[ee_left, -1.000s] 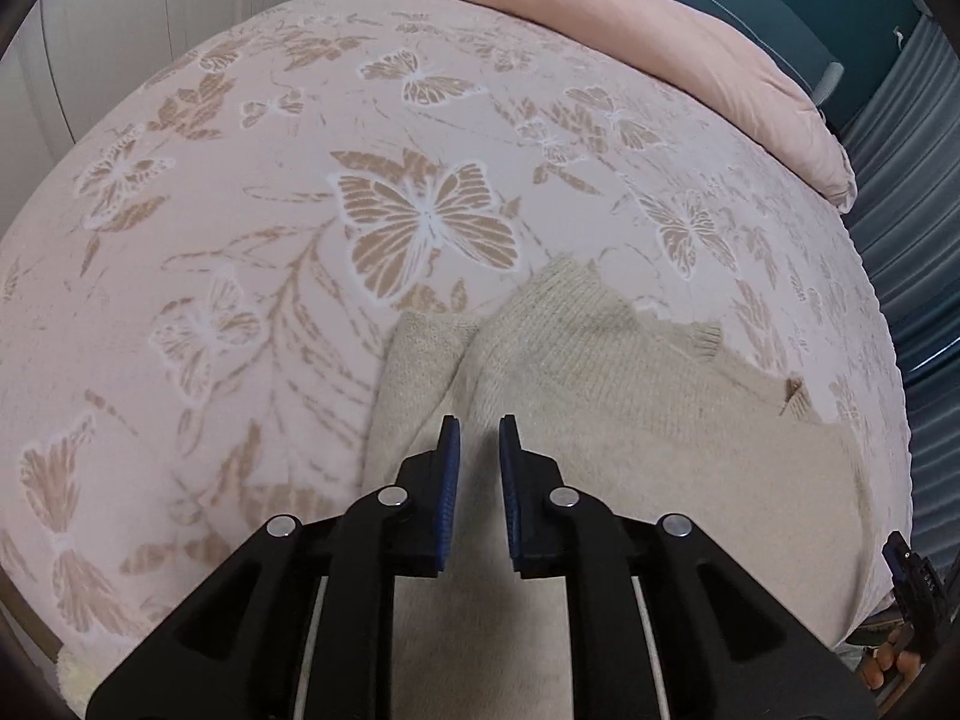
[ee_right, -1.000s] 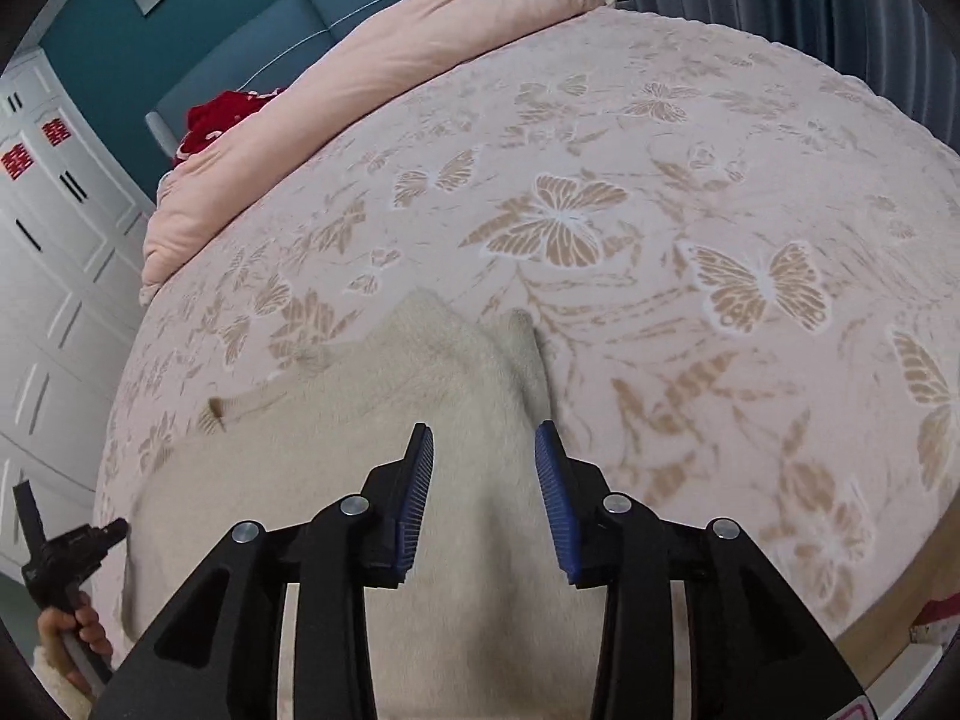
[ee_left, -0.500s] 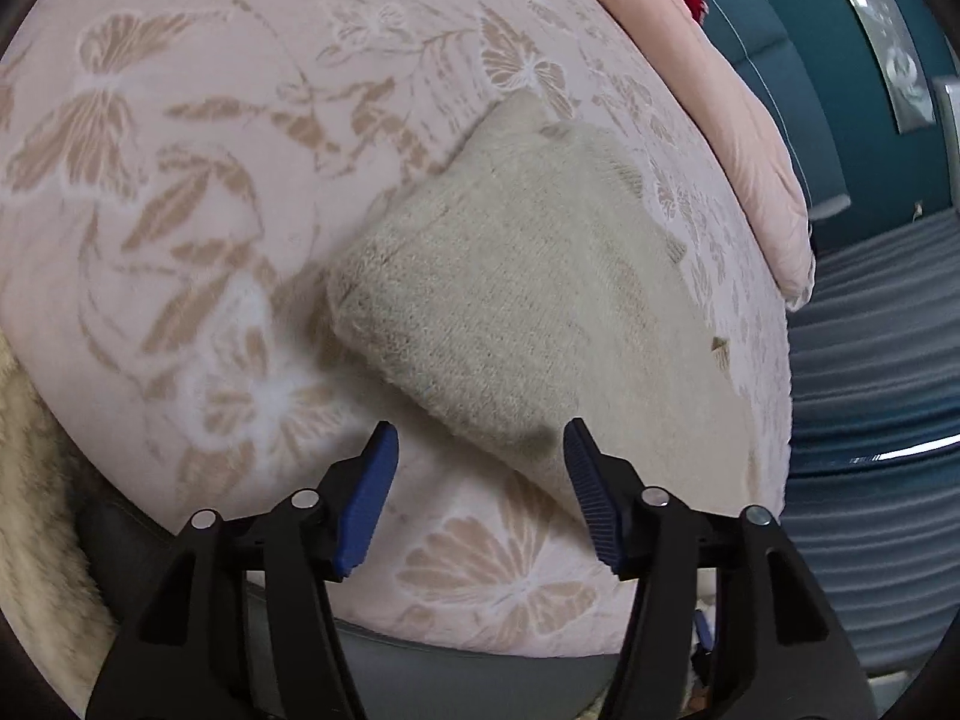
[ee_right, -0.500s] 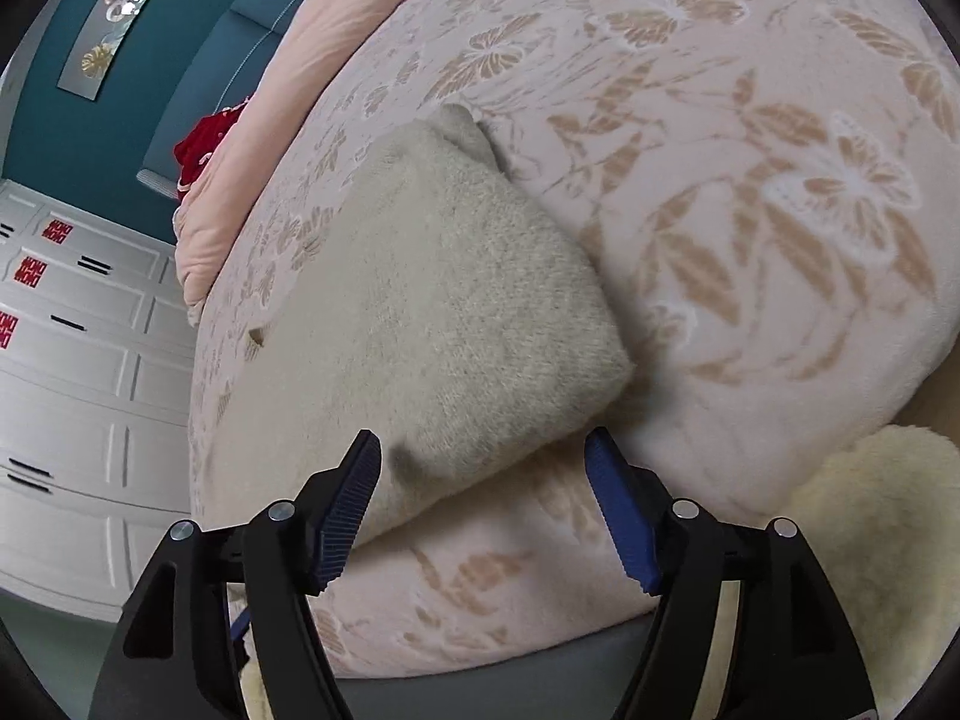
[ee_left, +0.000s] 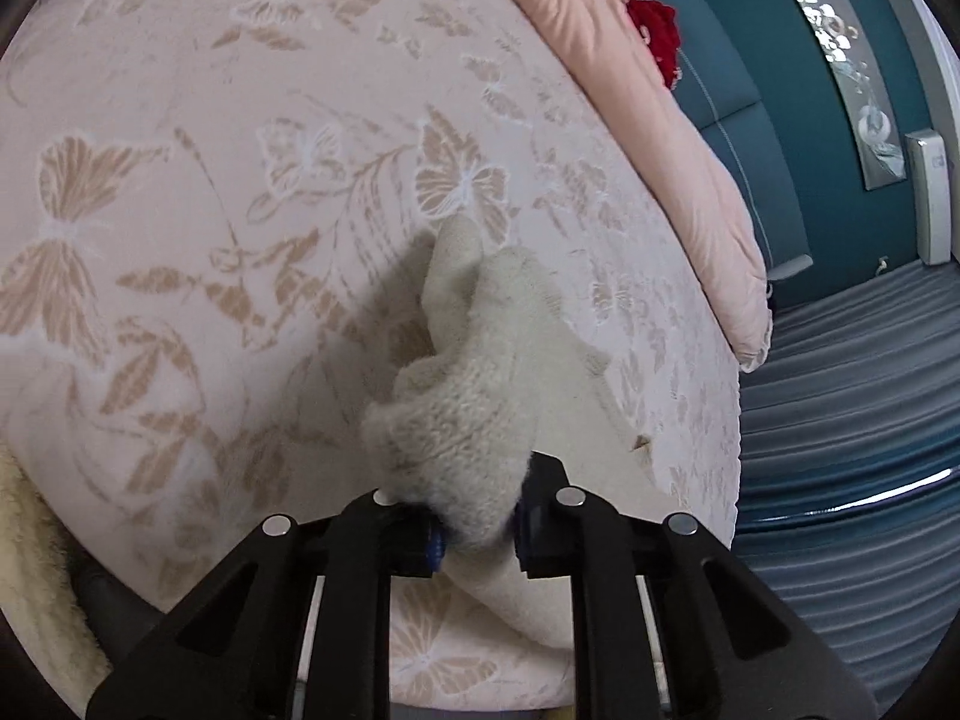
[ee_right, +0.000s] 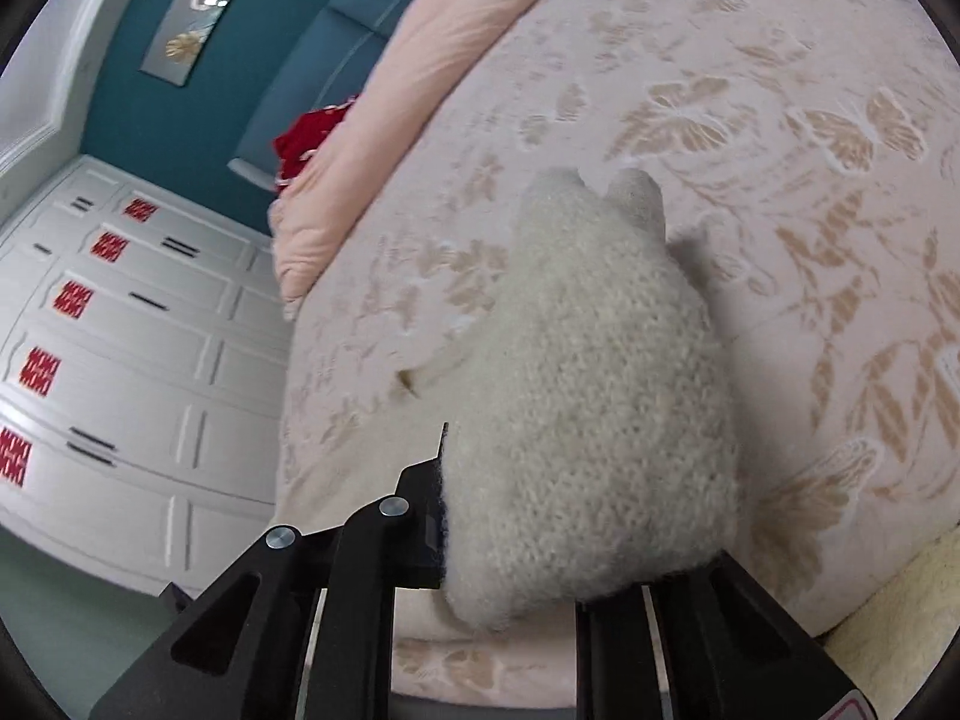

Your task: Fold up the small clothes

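Observation:
A cream knit sweater (ee_left: 480, 360) lies on the butterfly-print bed cover (ee_left: 240, 180), near its front edge. My left gripper (ee_left: 477, 516) is closing, and its blue pads pinch a bunched near corner of the knit, which is raised off the cover. In the right wrist view the same sweater (ee_right: 600, 360) rises in a thick fold over my right gripper (ee_right: 516, 540). That gripper is closing too, with the knit pressed between its jaws. The cloth hides its right fingertip.
A pink duvet (ee_left: 630, 90) is rolled along the far side of the bed, with a red item (ee_left: 654, 24) behind it. White wardrobe doors (ee_right: 120, 330) stand to one side, a blue pleated curtain (ee_left: 840, 420) to the other. Fleecy cream cloth (ee_left: 30, 570) lies below the bed edge.
Half a second ago both grippers hung open over the sweater's near corners. Now both have closed on the knit, and the gripped corners are bunched and lifted.

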Motion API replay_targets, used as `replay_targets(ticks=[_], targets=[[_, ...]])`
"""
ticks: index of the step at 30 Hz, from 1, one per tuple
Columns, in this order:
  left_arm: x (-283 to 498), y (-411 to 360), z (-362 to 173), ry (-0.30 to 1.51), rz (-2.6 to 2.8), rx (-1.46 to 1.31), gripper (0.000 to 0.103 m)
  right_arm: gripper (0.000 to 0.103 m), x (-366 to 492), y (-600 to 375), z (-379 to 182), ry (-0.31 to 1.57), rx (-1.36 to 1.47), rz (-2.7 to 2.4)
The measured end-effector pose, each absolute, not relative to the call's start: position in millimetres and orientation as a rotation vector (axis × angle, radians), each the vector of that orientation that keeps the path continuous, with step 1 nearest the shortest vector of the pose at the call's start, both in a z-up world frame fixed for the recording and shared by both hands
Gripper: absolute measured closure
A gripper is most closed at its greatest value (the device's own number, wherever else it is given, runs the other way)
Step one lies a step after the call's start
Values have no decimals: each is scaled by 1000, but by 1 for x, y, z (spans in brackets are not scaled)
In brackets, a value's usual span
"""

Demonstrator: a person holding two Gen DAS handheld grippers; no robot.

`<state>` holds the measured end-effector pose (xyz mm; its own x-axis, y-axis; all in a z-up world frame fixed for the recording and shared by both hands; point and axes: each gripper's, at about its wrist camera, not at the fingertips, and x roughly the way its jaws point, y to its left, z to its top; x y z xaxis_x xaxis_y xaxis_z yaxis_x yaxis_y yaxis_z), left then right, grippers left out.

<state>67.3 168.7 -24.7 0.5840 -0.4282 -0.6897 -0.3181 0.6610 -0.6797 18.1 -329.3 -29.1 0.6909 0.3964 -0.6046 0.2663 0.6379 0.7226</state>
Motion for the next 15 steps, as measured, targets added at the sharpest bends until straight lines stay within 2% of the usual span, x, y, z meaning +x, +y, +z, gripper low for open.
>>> replay_targets(ticks=[2, 4, 8, 11, 12, 15], targets=[[43, 175, -6, 957, -66, -832, 88, 87, -4, -325, -26, 844, 892, 92], [21, 183, -7, 980, -30, -797, 87, 87, -25, -322, -49, 909, 856, 48], [-4, 194, -75, 1175, 35, -810, 86, 83, -60, -314, -127, 1150, 713, -115], [-19, 198, -92, 1181, 74, -849, 82, 76, -76, -327, -104, 1074, 736, -146], [-19, 198, -84, 1160, 76, -827, 80, 70, -77, -331, -92, 1058, 694, -163], [-14, 189, -45, 1088, 66, -690, 78, 63, -80, -342, -52, 983, 497, -279]])
